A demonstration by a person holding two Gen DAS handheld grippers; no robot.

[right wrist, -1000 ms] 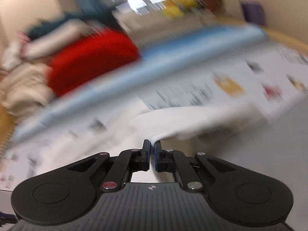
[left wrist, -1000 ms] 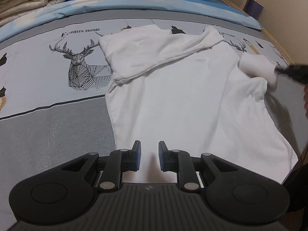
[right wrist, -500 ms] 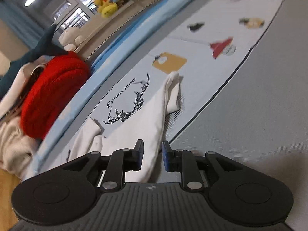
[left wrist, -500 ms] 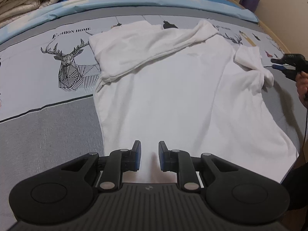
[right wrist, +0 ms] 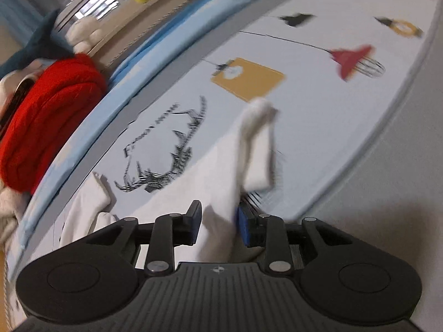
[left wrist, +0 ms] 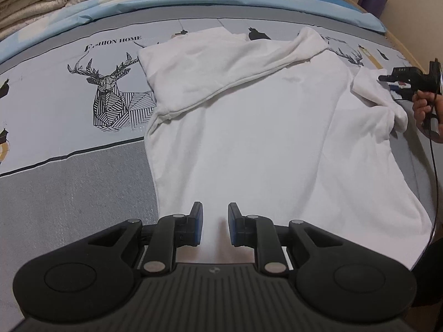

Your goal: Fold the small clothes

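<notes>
White T-shirt (left wrist: 257, 127) spread flat on the deer-print bedsheet (left wrist: 83, 105), left sleeve folded across; left gripper (left wrist: 215, 228) hovers above its hem, jaws slightly parted and empty; right gripper (right wrist: 217, 225), jaws opening, straddles the right sleeve (right wrist: 249, 149) without pinching it.

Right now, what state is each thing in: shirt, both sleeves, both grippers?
White shirt: spread on the bed, body not yet folded.
Left sleeve: folded in over the chest.
Right sleeve: bunched, lying outward, unfolded.
Left gripper: jaws apart over the hem, holding nothing.
Right gripper: jaws opening, sleeve cloth between them.
</notes>
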